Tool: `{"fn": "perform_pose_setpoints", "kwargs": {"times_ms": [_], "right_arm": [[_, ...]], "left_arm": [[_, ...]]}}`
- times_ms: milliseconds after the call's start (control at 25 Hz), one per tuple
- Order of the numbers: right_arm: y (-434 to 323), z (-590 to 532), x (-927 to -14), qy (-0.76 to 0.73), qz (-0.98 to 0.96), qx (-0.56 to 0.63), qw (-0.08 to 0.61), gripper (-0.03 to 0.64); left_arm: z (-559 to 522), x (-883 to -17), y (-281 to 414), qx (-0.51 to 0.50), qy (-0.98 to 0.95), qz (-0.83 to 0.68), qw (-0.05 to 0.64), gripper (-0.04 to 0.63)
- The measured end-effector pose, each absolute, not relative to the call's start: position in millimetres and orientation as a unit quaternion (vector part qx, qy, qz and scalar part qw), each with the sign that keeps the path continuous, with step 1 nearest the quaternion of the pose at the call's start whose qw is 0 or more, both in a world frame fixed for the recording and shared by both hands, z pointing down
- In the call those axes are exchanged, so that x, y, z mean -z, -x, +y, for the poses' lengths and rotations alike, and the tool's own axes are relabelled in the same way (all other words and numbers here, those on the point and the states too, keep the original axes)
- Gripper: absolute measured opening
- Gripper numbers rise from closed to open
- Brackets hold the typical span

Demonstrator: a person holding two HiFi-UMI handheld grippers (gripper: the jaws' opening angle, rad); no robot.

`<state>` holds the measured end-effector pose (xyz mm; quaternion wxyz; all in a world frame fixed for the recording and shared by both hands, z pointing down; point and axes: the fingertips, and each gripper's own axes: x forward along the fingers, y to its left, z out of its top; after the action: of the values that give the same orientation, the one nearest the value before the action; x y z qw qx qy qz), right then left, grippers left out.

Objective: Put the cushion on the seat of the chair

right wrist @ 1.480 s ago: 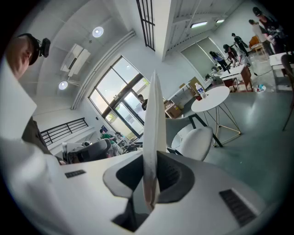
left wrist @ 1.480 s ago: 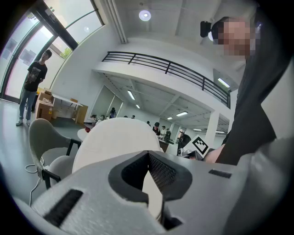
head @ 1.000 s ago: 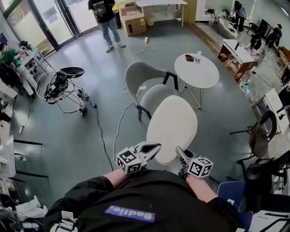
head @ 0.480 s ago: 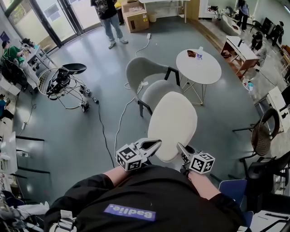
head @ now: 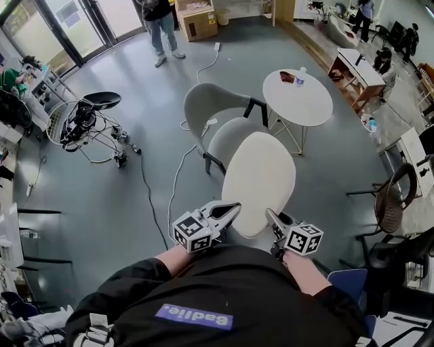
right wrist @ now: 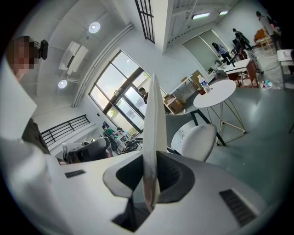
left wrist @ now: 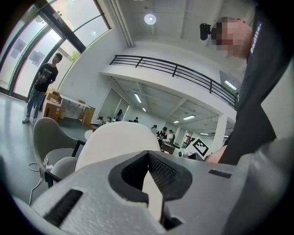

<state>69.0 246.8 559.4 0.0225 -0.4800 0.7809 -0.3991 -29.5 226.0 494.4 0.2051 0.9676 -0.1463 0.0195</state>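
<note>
I hold a cream oval cushion (head: 259, 183) out in front of me, above the floor. My left gripper (head: 232, 209) is shut on its near left edge, and my right gripper (head: 270, 217) is shut on its near right edge. The grey shell chair (head: 209, 108) stands just beyond, and the cushion's far end overlaps its seat (head: 229, 139) in the head view. In the left gripper view the cushion (left wrist: 119, 142) spreads wide past the left gripper (left wrist: 151, 183), with the chair (left wrist: 48, 137) to the left. The right gripper view shows the cushion (right wrist: 154, 137) edge-on in the right gripper (right wrist: 150, 193), the chair (right wrist: 197, 140) behind.
A round white table (head: 308, 108) with a bottle stands right of the chair. A white cable (head: 175, 181) runs over the floor on the left, near a black stool and wire frame (head: 88, 125). A person (head: 159, 20) and a cardboard box (head: 198, 22) are at the far end. A dark chair (head: 390, 203) stands at the right.
Both grippers have carried the cushion a little way forward toward the grey chair, and its far end now covers more of the seat. Both grips are unchanged.
</note>
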Motion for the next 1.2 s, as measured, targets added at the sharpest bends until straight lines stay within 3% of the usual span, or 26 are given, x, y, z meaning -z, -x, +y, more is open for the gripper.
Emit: {"fn": "perform_pose_setpoints", "kwargs": {"times_ms": [640,1200], "right_arm": [[-50.8,62.2,-563.6,0.526,0.737,0.425,0.007,0.067],[-61.3,-27.8,-576.7,0.531,0.717,0.45,0.029,0.067]], "left_arm": [[18.2,-496.0,39.4,-0.009,-0.976,-0.09,0.198,0.015],[-60.1,-506.2,30.3,-0.012,-0.971,-0.097,0.219,0.015]]}}
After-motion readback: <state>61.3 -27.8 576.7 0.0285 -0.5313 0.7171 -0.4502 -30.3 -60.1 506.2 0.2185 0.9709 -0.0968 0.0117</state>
